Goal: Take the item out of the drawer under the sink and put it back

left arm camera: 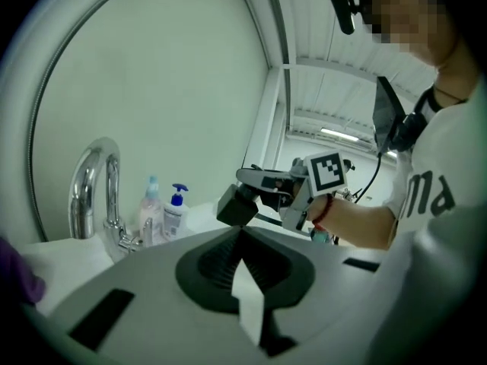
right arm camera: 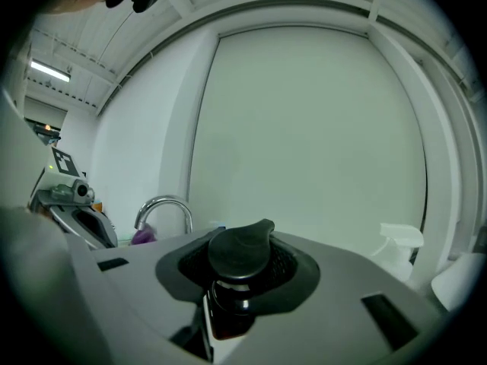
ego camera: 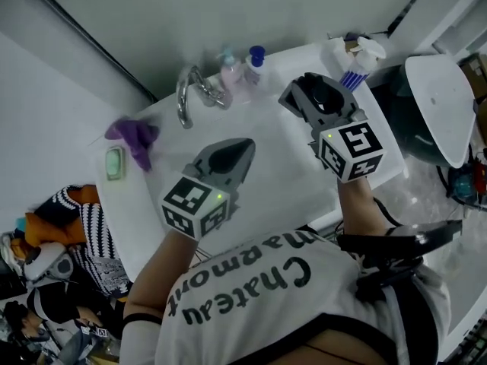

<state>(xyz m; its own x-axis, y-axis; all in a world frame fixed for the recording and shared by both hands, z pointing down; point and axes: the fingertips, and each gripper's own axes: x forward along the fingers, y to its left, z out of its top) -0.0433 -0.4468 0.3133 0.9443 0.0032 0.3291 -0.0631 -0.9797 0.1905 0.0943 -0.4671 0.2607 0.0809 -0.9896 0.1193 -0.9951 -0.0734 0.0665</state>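
Note:
My right gripper (ego camera: 310, 88) is raised over the right side of the white sink (ego camera: 262, 192), shut on a small dark bottle (right arm camera: 234, 304) with a black cap (right arm camera: 240, 251). The cap sticks up between the pads in the right gripper view. From the left gripper view, the right gripper (left arm camera: 245, 201) hangs ahead with the dark bottle at its tip. My left gripper (ego camera: 245, 146) is over the middle of the basin, its jaws together with nothing between them. The drawer under the sink is hidden.
A chrome faucet (ego camera: 187, 94) stands at the basin's back, with two pump bottles (ego camera: 242, 65) beside it. A purple cloth (ego camera: 134, 138) and a green soap dish (ego camera: 114, 163) lie at the left. A spray bottle (ego camera: 359, 59) stands at the right corner. Clothes (ego camera: 68, 223) are piled lower left.

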